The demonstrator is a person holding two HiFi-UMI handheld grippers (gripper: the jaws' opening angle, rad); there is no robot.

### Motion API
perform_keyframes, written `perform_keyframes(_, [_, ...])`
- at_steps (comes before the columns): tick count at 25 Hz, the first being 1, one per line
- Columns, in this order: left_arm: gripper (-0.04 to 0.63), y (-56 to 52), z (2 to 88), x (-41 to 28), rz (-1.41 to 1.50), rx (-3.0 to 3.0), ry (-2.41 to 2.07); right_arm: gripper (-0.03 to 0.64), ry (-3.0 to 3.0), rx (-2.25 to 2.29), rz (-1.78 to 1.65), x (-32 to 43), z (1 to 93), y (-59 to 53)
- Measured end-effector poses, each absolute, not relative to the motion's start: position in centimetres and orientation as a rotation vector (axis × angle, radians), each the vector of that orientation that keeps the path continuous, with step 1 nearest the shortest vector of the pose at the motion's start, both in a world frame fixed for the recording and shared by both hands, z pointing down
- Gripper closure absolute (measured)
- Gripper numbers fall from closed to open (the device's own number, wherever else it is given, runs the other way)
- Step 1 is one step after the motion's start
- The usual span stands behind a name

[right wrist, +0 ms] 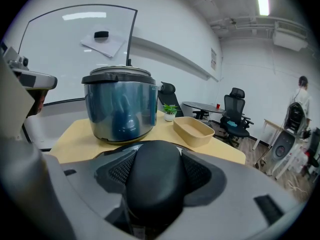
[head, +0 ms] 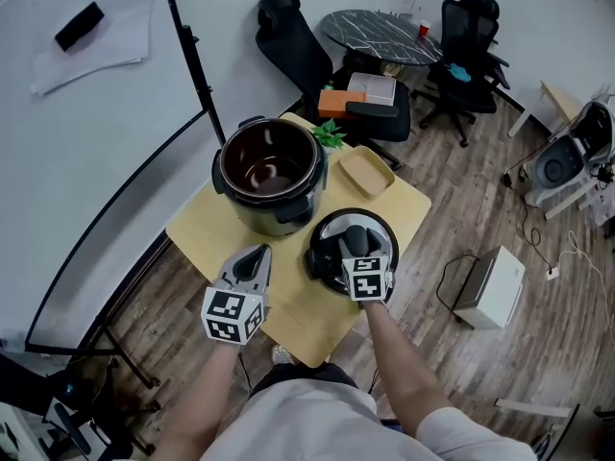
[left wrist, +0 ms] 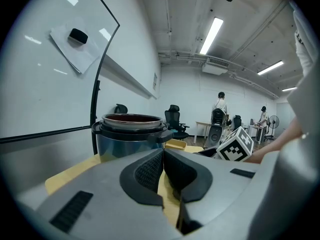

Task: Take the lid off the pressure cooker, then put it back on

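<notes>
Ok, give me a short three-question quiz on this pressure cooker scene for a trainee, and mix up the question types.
1. True or false: the lid sits on the pressure cooker.
2. What is the right hand-held gripper shut on? A) the lid's handle B) the cooker's rim C) nothing
3. Fill in: the left hand-held gripper has its jaws ____, with nothing between them.

Key:
1. False. The lid lies on the table beside the open cooker.
2. A
3. shut
</notes>
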State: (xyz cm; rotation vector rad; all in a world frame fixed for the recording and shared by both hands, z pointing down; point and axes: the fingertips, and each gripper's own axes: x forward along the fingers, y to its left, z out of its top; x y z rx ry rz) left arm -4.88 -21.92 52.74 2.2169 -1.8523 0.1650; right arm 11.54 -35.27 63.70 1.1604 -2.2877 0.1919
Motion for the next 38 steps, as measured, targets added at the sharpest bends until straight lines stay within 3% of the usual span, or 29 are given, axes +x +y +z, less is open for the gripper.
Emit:
perform_keyframes(2, [0.581, -22.1, 52.6, -4.7, 0.162, 2.214, -1.859, 0.328, -2.288, 1.146, 0.255, 11.5, 64.1, -35.1])
perform_keyframes(4, [0.583, -22.2, 52.3, -4.5, 0.156, 2.216, -1.867, 0.265, -2.297, 1.132, 0.318, 11.7, 64.2, -34.9])
perform_keyframes(17, [0.581, -24.4, 47.9, -5.6, 0.093, 2.269, -1.927, 0.257, -2.573, 1.146, 0.154, 11.0, 52.7, -33.9])
perform_keyframes(23, [0.581, -25.2, 45.5, -7.0, 0.052, 2.333, -1.875, 0.315, -2.669, 1.248, 0.093, 10.7, 46.6, -32.7])
perform_keyframes(28, [0.581, -25.7, 43.5, -8.1, 0.032, 2.404, -1.83, 0.496, -2.708, 1.345, 0.044, 10.8, 43.1, -31.4])
perform_keyframes(33, [0.582, -26.3, 41.9, -8.8, 0.001, 2.451, -1.797, 0.605, -2.714, 1.406, -0.032, 10.6, 40.8, -30.4])
perform_keyframes(38, [0.581, -26.3, 40.7, -9.6, -0.028, 2.474, -1.791, 0.615, -2.745, 1.407, -0.066, 9.9, 39.3, -29.4])
